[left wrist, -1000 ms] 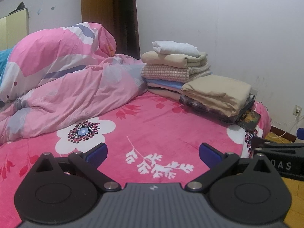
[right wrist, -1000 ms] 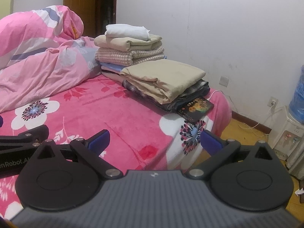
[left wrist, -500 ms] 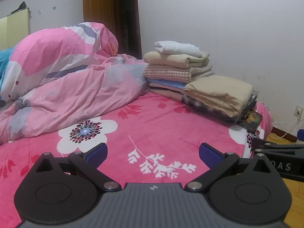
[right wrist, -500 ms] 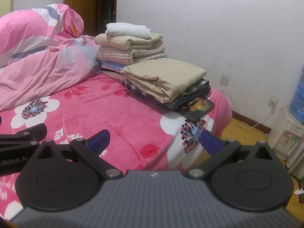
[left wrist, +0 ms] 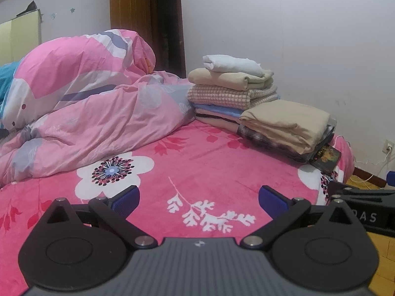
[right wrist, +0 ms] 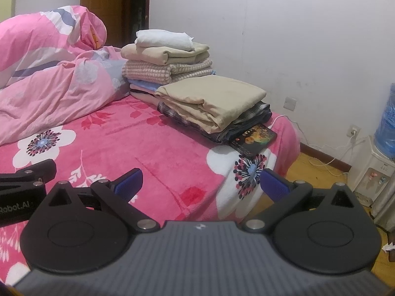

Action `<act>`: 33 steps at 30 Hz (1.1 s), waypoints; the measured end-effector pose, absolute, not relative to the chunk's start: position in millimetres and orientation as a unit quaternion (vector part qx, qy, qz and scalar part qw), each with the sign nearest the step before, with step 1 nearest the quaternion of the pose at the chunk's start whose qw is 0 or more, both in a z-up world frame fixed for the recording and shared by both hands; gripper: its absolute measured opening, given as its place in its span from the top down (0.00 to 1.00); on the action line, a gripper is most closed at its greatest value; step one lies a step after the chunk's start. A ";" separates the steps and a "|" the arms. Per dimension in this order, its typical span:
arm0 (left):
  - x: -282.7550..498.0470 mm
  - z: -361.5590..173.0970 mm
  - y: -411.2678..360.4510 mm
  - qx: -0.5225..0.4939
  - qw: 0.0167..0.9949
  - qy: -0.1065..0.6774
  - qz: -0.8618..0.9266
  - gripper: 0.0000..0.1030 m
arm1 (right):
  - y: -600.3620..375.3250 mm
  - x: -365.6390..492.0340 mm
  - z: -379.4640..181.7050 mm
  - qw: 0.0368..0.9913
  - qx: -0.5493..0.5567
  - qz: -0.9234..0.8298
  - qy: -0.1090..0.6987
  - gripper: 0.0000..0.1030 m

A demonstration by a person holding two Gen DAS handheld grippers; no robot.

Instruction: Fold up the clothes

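Two piles of folded clothes sit at the bed's far right corner. The taller stack point(left wrist: 232, 91) point(right wrist: 167, 66) has a white piece on top, then beige, checked pink and blue layers. In front of it a folded beige garment point(left wrist: 288, 120) point(right wrist: 212, 98) lies on dark plaid pieces. My left gripper point(left wrist: 198, 198) hovers open over the pink floral bedspread point(left wrist: 197, 162), holding nothing. My right gripper point(right wrist: 201, 183) is open too, over the bed's right edge, empty. Each gripper shows at the side of the other's view.
A crumpled pink duvet point(left wrist: 86, 103) fills the bed's left and back. A dark book point(right wrist: 254, 138) lies at the corner beside the clothes. A white wall, a brown door point(left wrist: 138, 19), a water dispenser point(right wrist: 380, 153) and cables on the wooden floor are on the right.
Both views shifted slightly, the clothes piles drifting a little right and nearer. The grippers stayed open and empty.
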State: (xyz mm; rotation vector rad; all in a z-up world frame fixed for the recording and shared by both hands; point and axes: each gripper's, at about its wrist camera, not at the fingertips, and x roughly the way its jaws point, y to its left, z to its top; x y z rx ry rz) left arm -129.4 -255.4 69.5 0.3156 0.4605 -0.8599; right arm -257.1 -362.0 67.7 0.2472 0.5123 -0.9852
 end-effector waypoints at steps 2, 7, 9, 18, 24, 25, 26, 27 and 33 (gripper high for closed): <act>-129.3 69.6 -254.8 0.150 0.871 0.220 -0.412 0.00 | -361.0 -257.5 67.7 0.843 0.116 -0.467 0.242 0.01; -129.1 69.2 -253.1 0.149 0.870 0.221 -0.415 0.00 | -360.5 -257.2 68.2 0.842 0.115 -0.468 0.243 0.01; -128.7 69.2 -252.9 0.148 0.870 0.222 -0.415 0.00 | -360.3 -256.9 68.5 0.842 0.115 -0.468 0.243 0.01; -127.1 68.0 -253.1 0.145 0.870 0.228 -0.413 0.00 | -359.5 -255.8 69.0 0.842 0.114 -0.468 0.245 0.01; -126.6 67.2 -252.7 0.144 0.871 0.228 -0.411 0.00 | -358.5 -254.1 68.1 0.842 0.112 -0.466 0.246 0.01; -126.5 67.1 -252.9 0.144 0.871 0.229 -0.411 0.00 | -358.7 -253.8 67.8 0.842 0.113 -0.466 0.247 0.01; -126.4 67.0 -253.0 0.144 0.871 0.229 -0.410 0.00 | -359.2 -253.6 67.6 0.842 0.114 -0.466 0.247 0.01; -126.3 66.9 -253.1 0.144 0.871 0.229 -0.410 0.00 | -359.6 -253.4 67.4 0.842 0.114 -0.467 0.247 0.01; -125.6 66.3 -253.7 0.145 0.872 0.229 -0.409 0.00 | -359.4 -253.0 67.2 0.841 0.115 -0.468 0.247 0.01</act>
